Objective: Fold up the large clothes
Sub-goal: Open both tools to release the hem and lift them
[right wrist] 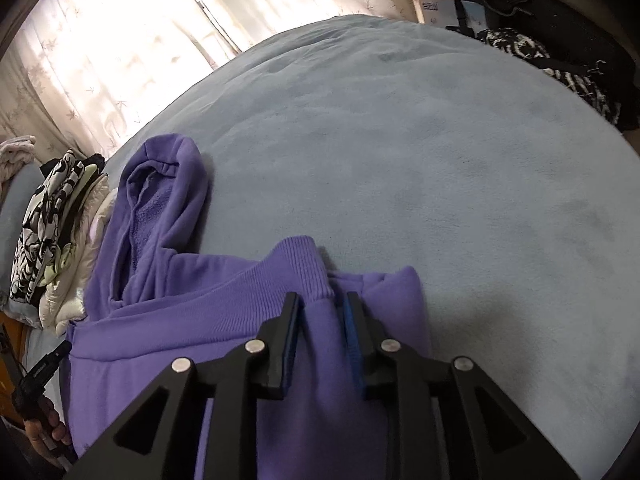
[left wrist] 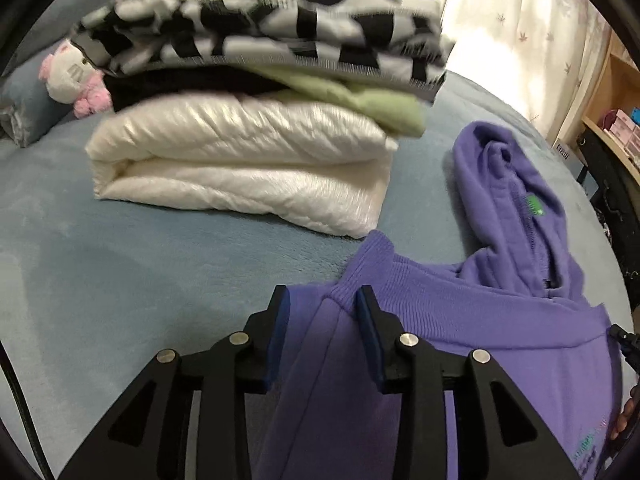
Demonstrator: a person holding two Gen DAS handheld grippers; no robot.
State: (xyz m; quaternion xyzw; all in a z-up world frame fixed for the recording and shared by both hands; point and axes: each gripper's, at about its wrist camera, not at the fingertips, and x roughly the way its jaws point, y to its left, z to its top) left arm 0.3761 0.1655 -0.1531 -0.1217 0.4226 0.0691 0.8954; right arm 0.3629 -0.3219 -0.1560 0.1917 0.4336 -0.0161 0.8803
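Lying between both grippers' fingers: purple hoodie

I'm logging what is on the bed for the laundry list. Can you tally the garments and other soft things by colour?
Purple: 1, the hoodie
White: 1, the puffy folded quilted piece
Pale green: 1, the folded piece
Black: 1, the folded piece
Black and white: 1, the patterned piece on top of the stack
Pink and white: 1, the plush toy
Total: 6

The hoodie runs off the bottom edge in both views. The checked top on the pile is motion-blurred. Shelf items are cut off, too small to identify.
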